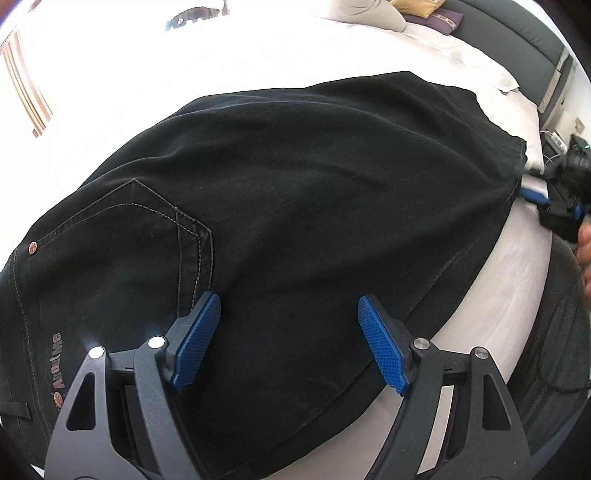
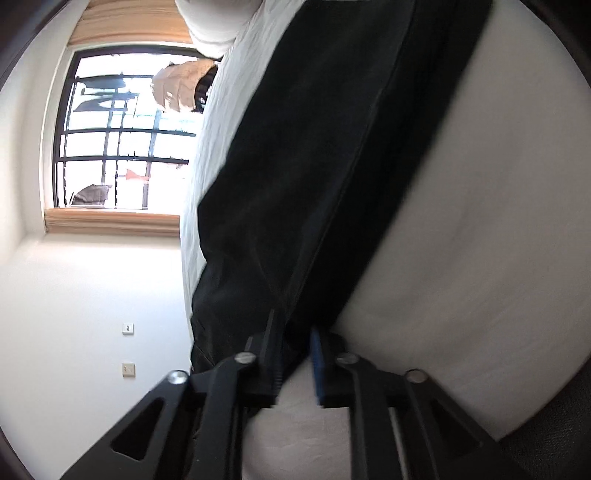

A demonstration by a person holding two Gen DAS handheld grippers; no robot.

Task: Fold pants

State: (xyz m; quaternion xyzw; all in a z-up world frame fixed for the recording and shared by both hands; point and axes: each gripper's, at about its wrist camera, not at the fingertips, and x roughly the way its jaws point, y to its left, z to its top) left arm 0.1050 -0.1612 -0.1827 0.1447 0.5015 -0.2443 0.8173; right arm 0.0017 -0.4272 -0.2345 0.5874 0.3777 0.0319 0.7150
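While the left gripper (image 1: 288, 343) hangs spread over the black pants (image 1: 295, 206) on the white bed (image 1: 509, 266), the waistband is cut off at left. In the blurred right view, the right gripper (image 2: 295, 354) pinches the pants' (image 2: 314, 166) hem; its pads stay mostly hidden

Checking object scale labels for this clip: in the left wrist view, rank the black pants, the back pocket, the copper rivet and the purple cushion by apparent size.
1. black pants
2. back pocket
3. purple cushion, though it lies far from the camera, so it may look smaller than it is
4. copper rivet
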